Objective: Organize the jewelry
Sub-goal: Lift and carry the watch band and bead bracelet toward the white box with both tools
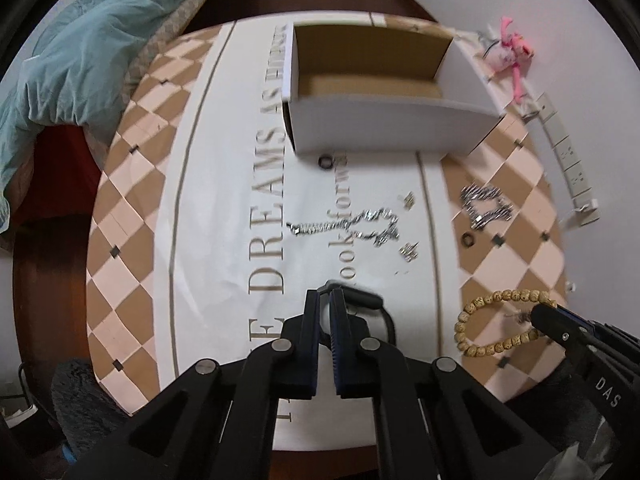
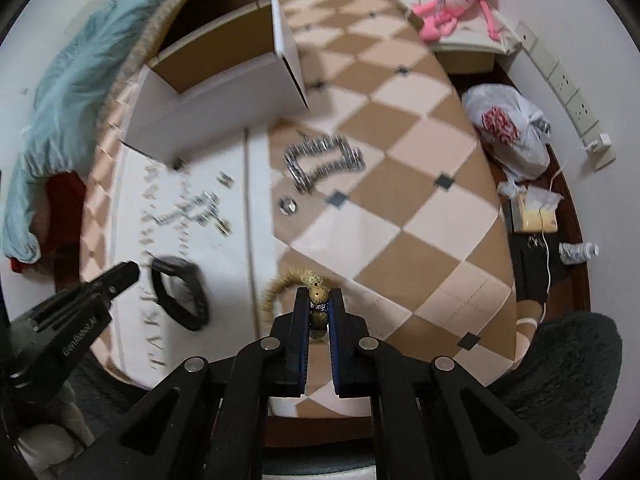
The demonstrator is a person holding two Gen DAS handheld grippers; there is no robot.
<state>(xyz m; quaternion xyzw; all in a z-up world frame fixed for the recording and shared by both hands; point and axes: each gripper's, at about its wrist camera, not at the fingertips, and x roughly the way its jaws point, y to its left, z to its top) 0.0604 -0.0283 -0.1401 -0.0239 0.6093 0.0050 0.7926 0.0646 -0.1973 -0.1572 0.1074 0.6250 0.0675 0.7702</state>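
left gripper [image 1: 330, 300]: jaws drawn almost together at lower centre of the left wrist view, nipping the black band [image 1: 366, 300] by one edge, with the rest of the loop hanging off to the right of the tips.
risk, black band: the hold is on a thin edge near the tips; I judge a swing or quick tilt could let it slide out and drop back on the mat.
right gripper [image 2: 319, 300]: jaws narrow at lower centre of the right wrist view, clamped on a few beads of the wooden bead bracelet [image 2: 280, 284]; the rest of the loop trails up and left of the tips.
risk, wooden bead bracelet: round beads may roll between the pads; the dangling loop could snag the box rim on the way in.
silver chain necklace [image 1: 352, 228]: loose at mid-frame in the left wrist view, between the grippers and the box; a low-hanging loop could drag it or tangle.
silver link bracelet [image 2: 324, 156]: lying on the checked part of the mat, upper centre of the right wrist view.
small pieces: a dark ring [image 1: 325, 161] just below the box wall, a ring [image 2: 288, 205] near the link bracelet, tiny earrings [image 1: 409, 253]; easily flicked off the mat.
open box [image 1: 384, 128]: upper centre, apparently empty; light card, so a bump could shove it.
patterned mat [image 1: 132, 208]: both views are blurred, so fine contact is hard to confirm.
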